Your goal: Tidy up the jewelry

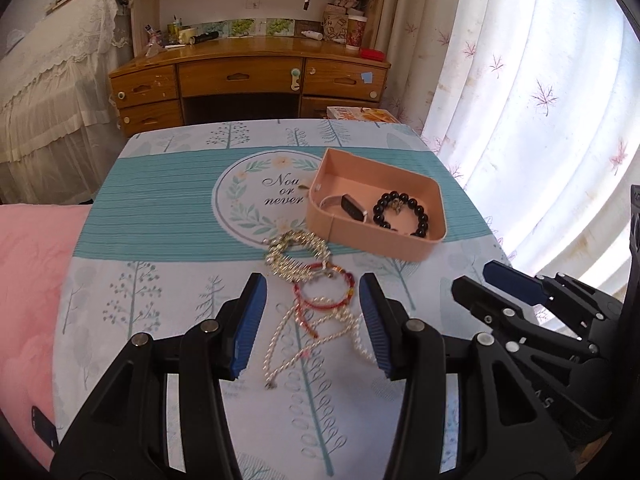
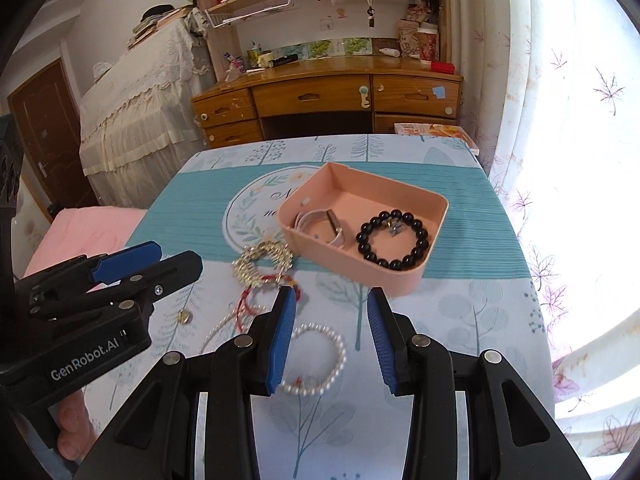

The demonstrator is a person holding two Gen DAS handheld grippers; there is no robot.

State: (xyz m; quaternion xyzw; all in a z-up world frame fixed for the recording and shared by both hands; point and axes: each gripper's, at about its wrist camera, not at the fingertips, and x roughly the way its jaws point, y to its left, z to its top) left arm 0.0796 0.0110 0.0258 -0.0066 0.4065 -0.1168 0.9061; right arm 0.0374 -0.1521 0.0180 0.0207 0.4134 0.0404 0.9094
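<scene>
- Pink plastic makes up the single tray [image 1: 404,248], a shallow rectangle with rounded corners, lying towards the table's [image 2: 460,312] far right corner on a cloth printed with teal stripes and pale trees.
- Two pieces lie inside the tray: one bracelet of round, glossy black beads [image 2: 394,240] with a small metal charm, at its right end, and one watch [image 2: 326,226] with a pale strap and dark face, at its left end.
- Four pieces lie loose on the cloth between the tray and the near edge: one coiled gold-coloured chain [image 1: 296,254] just beside the tray's near left corner, one red cord bracelet [image 1: 326,294] overlapping it, one long pearl strand [image 1: 304,340], and one closed pearl bracelet [image 2: 322,360].
- Left gripper [image 1: 313,326]: black frame, ribbed blue pads, tilted down over the red cord and pearl strand, jaws apart, holding nothing.
- Right gripper [image 2: 331,340]: same build, tilted down above the pearl bracelet, jaws apart and empty.
- Fingertips of a hand [image 2: 74,426] show under the left gripper's handle.
</scene>
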